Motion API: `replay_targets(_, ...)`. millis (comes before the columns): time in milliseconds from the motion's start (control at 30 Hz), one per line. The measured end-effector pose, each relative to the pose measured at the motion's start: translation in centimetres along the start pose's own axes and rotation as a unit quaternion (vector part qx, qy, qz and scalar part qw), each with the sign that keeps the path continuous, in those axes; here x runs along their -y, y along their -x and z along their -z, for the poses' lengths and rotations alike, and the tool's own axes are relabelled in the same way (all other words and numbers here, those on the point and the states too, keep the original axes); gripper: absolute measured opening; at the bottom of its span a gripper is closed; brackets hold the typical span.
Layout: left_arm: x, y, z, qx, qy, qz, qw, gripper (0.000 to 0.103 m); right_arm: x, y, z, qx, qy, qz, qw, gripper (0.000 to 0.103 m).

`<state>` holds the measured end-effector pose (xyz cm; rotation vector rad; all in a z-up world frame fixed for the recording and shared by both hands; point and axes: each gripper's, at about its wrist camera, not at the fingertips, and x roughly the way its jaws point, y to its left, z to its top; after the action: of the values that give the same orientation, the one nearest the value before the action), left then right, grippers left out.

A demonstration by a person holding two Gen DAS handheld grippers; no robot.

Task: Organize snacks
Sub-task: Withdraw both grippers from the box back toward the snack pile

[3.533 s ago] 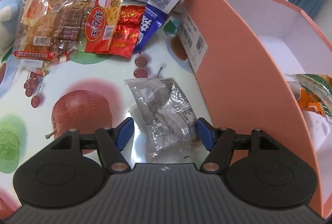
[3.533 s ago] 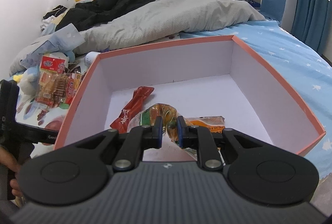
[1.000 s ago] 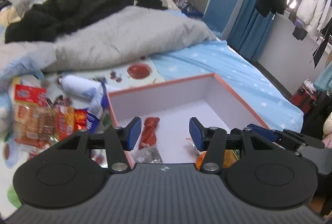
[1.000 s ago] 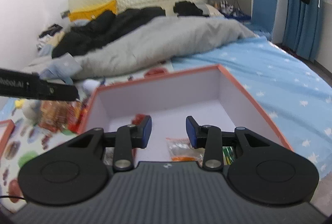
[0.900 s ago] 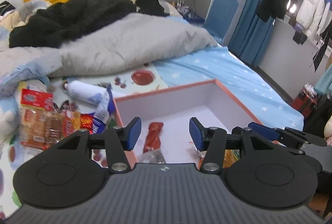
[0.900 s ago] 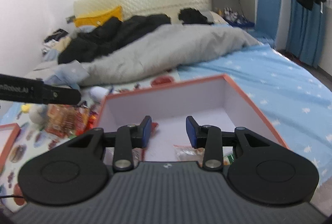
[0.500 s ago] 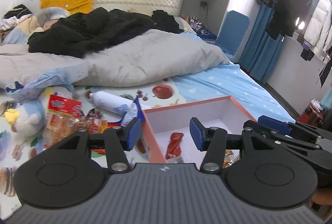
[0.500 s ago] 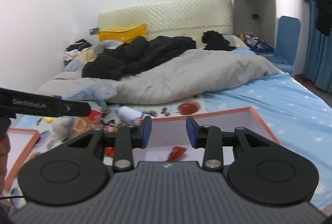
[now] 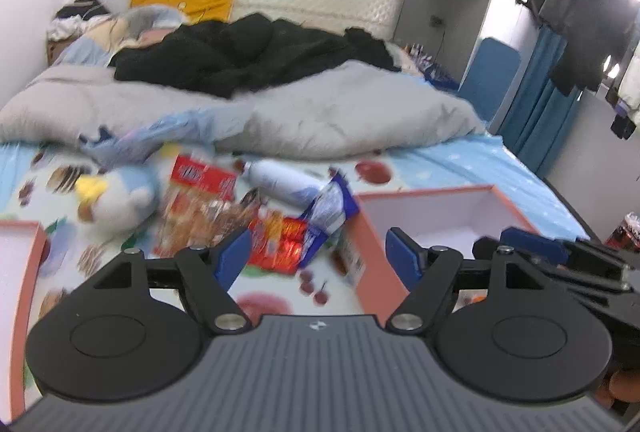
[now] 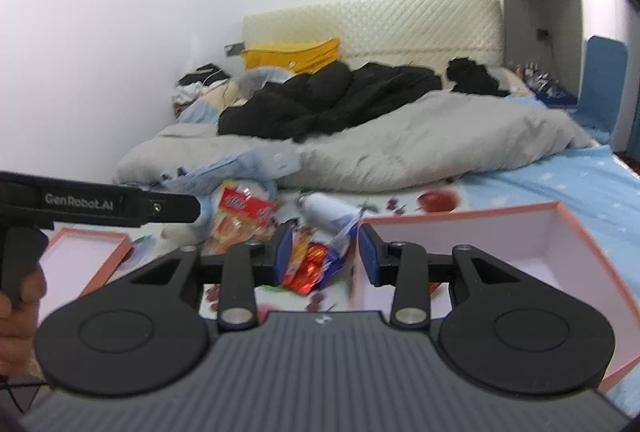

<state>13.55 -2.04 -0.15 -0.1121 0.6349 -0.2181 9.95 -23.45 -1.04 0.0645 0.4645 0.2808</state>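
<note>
An orange-pink box [image 9: 400, 202] with a white inside stands on the bed at the right; it also shows in the right wrist view [image 10: 520, 216]. Left of it lies a pile of snack packets [image 9: 276, 236]: red and orange ones and a blue-white one [image 9: 332, 208], seen too in the right wrist view [image 10: 308, 264]. A larger red-topped biscuit packet [image 9: 200, 192] lies further left. My left gripper [image 9: 318, 252] is open and empty, held high above the pile. My right gripper [image 10: 322, 252] is open and empty, also raised. The box's contents are hidden.
A white bottle [image 9: 280, 180] lies behind the snacks. A plush penguin [image 9: 112, 196] sits at the left. A second orange-pink box or lid [image 10: 86, 256] lies at the far left. A grey duvet [image 9: 320, 116] and black clothes [image 9: 248, 52] cover the bed behind.
Both grippers have risen and drawn back from the box and swung left toward the snack pile. Both jaws stay open, the right one wider than before.
</note>
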Motion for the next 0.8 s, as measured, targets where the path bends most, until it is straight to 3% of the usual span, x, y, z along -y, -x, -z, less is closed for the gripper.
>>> replay_targets(267,-3.4,0.3,3.5,-0.014,0.010,-0.023,0.9996,0.078,-3.0,-1.3,2.6,-0.016,0.015,0.003,1.000,0.039)
replay_targets(467,-5.7,0.8,4.9,-0.020,0.021,-0.032,0.9991,0.078,-4.8,-1.5,4.5,-0.030,0.020,-0.013,0.999,0.039)
replay_targets(800,-8.1,0.4,7.5,-0.040,0.047,-0.039,0.9973,0.078,-7.7,-2.2,8.0,-0.062,0.054,-0.003,0.997,0.039)
